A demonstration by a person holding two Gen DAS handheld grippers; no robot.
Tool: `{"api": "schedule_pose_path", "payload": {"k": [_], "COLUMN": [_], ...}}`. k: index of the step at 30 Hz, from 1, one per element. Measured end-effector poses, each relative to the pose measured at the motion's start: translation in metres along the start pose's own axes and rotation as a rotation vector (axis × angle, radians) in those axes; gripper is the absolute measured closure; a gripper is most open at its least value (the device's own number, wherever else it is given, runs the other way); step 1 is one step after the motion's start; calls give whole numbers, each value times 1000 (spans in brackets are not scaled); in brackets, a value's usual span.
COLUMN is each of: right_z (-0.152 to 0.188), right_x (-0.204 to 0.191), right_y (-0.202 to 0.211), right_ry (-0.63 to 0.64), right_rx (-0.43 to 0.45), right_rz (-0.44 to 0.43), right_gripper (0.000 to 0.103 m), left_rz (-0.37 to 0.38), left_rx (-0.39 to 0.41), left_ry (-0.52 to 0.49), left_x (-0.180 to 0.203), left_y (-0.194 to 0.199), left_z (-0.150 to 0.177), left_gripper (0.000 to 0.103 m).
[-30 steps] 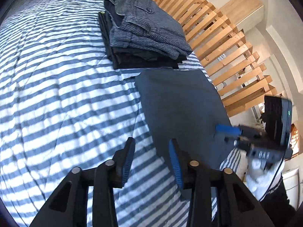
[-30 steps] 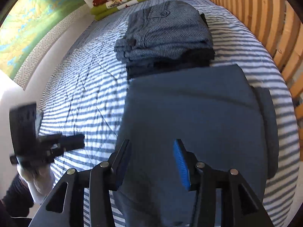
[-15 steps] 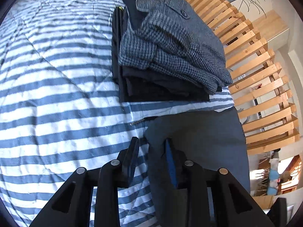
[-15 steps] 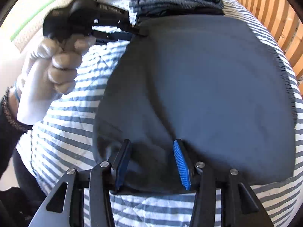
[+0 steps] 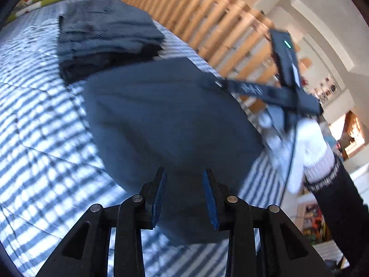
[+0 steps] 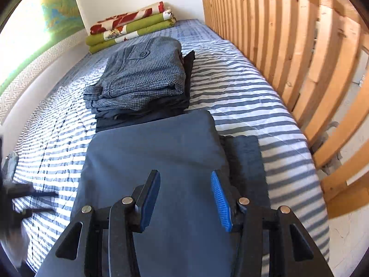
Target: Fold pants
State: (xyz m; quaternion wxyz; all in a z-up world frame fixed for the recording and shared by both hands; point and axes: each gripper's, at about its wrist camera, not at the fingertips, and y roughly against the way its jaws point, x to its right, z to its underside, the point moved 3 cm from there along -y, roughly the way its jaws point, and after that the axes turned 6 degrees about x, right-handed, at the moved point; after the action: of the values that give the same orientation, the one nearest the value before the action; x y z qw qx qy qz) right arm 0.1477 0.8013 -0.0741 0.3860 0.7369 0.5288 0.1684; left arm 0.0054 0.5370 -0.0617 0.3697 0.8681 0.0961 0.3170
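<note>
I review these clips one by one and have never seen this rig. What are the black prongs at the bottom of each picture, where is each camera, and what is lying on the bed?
There is no robot here: a person holds a two-finger gripper in each hand, and each carries a fisheye camera looking along its fingers. One picture looks past the left gripper; it also catches the right gripper in a white-gloved hand. The other looks past the right gripper. On the striped bedspread lie dark blue pants, already folded, behind them a stack of folded clothes, and folded blankets at the wall. In both pictures the jaws stand apart above the pants, holding nothing.
</note>
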Motion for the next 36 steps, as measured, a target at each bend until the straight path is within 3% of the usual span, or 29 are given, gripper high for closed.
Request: {"api": "schedule_pose_path", "payload": {"k": [2, 6, 8, 11, 13, 16, 21, 22, 25, 27, 30, 32, 33, 36], "right_z": [-6, -13, -18, -32, -42, -51, -56, -55, -56, -58, -56, -47, -41, -17], "right_x": [0, 5, 21, 49, 55, 44, 15, 11, 22, 41, 63, 72, 75, 72], "right_y": [-17, -45, -61, -49, -29, -22, -70, -81, -100, -82, -30, 4, 18, 46], "right_ry": [-10, -10, -20, -181, -203, -188, -178, -159, -93, -158, -184, -183, -172, -107], "right_rx": [-44, -104, -143, -122, -69, -44, -97, -113, -157, -128, -70, -66, -71, -121], "right_rz": [-43, -51, 12, -54, -77, -165, -203, -185, 33, 68, 62, 40, 26, 14], "right_gripper": [61, 61, 61, 61, 61, 61, 61, 61, 61, 61, 60, 39, 33, 28], "left_rz": [51, 46, 52, 83, 66, 7, -79, -86, -120, -132, -142, -142, -141, -129], "left_rx": [-77, -214, -204, -132, -76, -21, -11, -29, -36, -17, 3, 11, 11, 15], "left_ry": [-37, -80, -95, -77, -71, -44, 31, 46, 108, 138, 202, 235, 245, 279], "left_x": [21, 37, 41, 43, 39, 23, 1, -3, -16, -22, -32, -35, -34, -31], "left_y": [-18, -45, -34, -1, 14, 17, -7, -13, -10, 1, 15, 19, 19, 15], "left_z": [26, 75, 81, 71, 60, 45, 33, 34, 36, 36, 37, 36, 35, 30], "left_gripper": [69, 70, 69, 69, 68, 68, 68, 68, 68, 66, 48, 47, 47, 44]}}
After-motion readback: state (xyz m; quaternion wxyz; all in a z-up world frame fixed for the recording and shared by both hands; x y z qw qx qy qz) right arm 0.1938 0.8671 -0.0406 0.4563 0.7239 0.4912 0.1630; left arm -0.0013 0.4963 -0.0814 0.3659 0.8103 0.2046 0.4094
